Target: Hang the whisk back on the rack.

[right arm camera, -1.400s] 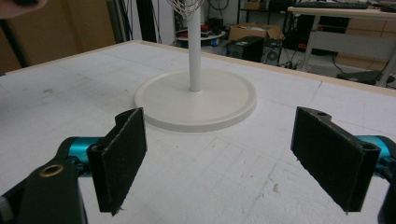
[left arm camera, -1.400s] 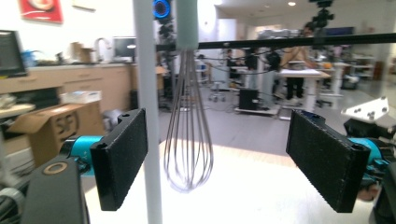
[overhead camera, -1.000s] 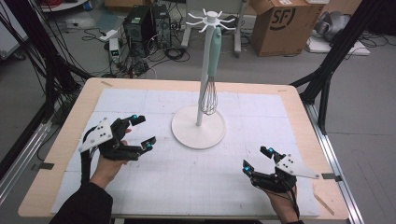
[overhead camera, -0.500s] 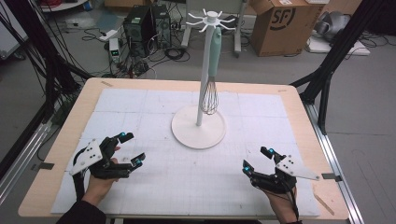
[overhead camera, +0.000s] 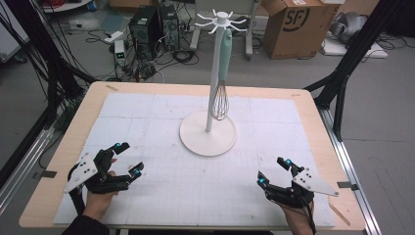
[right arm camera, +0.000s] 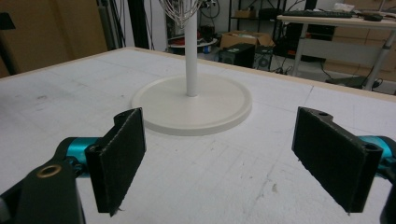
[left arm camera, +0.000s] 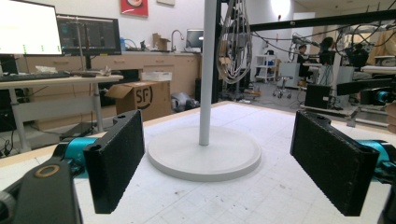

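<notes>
Cardboard box (overhead camera: 293, 24) printed "SF", behind table (overhead camera: 337, 161).

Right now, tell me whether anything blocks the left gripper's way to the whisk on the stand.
Nothing visible does. Bare mat lies between the left gripper and the whisk, which hangs beside the stand pole.

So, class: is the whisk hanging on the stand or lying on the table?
Hanging. The whisk dangles from a hook at the top of the white stand, handle up, its wire loops clear of the stand's round base.
</notes>
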`<state>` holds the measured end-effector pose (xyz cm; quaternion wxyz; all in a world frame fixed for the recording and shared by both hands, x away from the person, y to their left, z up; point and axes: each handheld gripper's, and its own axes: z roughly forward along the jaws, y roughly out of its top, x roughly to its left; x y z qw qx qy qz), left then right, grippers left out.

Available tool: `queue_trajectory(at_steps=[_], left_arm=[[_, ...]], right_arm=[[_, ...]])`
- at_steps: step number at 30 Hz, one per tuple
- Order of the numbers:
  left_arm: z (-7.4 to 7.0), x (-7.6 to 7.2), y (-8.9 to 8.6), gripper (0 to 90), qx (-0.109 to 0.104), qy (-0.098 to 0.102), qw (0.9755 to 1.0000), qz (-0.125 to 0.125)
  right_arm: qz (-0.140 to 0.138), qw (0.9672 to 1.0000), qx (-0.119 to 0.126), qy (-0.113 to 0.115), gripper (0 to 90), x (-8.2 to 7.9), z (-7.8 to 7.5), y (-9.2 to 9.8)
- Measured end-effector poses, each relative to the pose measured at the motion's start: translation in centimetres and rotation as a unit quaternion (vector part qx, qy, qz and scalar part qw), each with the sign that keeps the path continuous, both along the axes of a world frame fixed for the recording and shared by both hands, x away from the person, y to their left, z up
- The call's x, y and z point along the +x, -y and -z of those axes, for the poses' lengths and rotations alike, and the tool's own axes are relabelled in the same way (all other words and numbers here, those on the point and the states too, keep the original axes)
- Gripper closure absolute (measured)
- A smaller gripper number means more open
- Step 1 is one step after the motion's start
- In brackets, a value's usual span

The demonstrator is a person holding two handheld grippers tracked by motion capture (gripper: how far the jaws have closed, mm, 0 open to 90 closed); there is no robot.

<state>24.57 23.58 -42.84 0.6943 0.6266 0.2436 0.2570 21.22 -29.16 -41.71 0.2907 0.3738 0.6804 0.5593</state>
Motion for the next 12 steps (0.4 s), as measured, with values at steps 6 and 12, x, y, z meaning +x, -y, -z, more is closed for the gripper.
queue_trajectory(at_steps=[6,12], left_arm=[[0.22,0.21,0.48,17.8,0.006,-0.004,1.0,0.005],[0.34,0.34,0.69,13.8,0.006,-0.018,0.9998,0.006]], right_arm=[[-0.002,1.0,0.0,-0.004,16.5,0.02,0.2,0.1],[-0.001,1.0,0.0,-0.001,16.4,-0.01,0.19,0.1]])
